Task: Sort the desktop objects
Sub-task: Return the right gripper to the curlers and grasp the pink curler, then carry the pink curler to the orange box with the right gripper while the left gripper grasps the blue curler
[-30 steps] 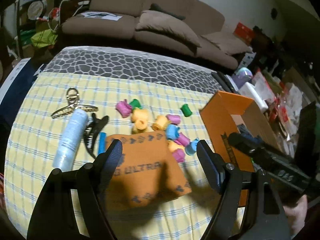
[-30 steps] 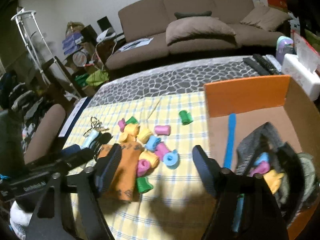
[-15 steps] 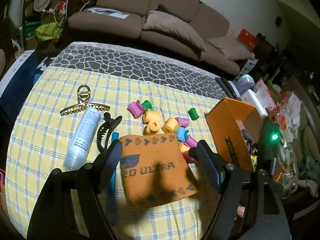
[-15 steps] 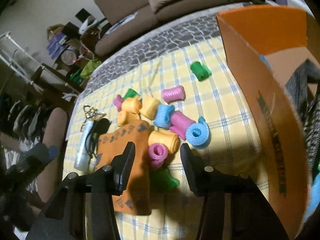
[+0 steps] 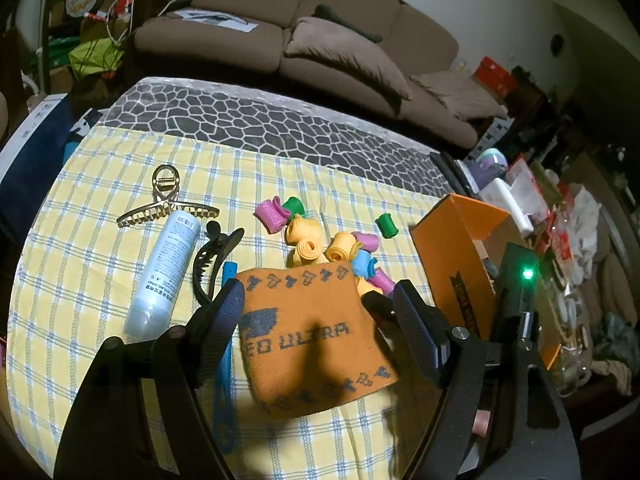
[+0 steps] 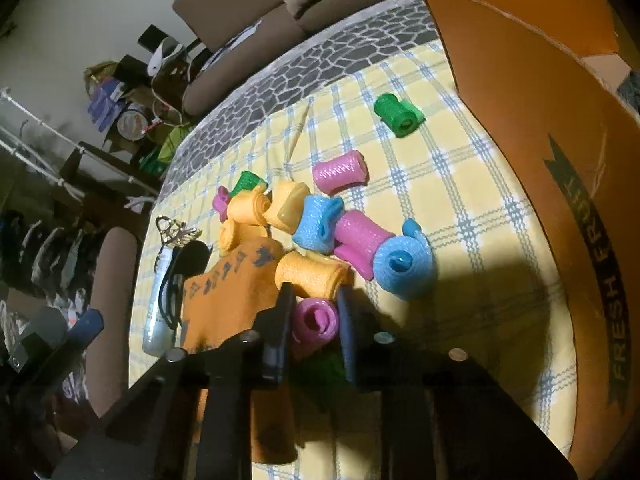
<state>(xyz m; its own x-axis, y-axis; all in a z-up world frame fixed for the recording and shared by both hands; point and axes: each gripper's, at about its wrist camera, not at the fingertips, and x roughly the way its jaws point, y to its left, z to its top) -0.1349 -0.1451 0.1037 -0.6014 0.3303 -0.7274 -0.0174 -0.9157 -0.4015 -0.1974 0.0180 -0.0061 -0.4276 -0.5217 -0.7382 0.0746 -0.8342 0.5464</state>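
Rollers (image 6: 320,224) mostly lie loose at ten o'clock from the box (image 6: 552,184). Right gripper (image 6: 314,320) has just clenched a pink roller (image 6: 316,320); left gripper (image 5: 316,312) gapes over the cloth (image 5: 312,332).

My table (image 5: 100,280) under its yellow check cloth carries rollers (image 6: 340,172), a sock (image 5: 312,336), bottle (image 5: 164,276), two clips (image 5: 164,200) and a box (image 6: 560,160).
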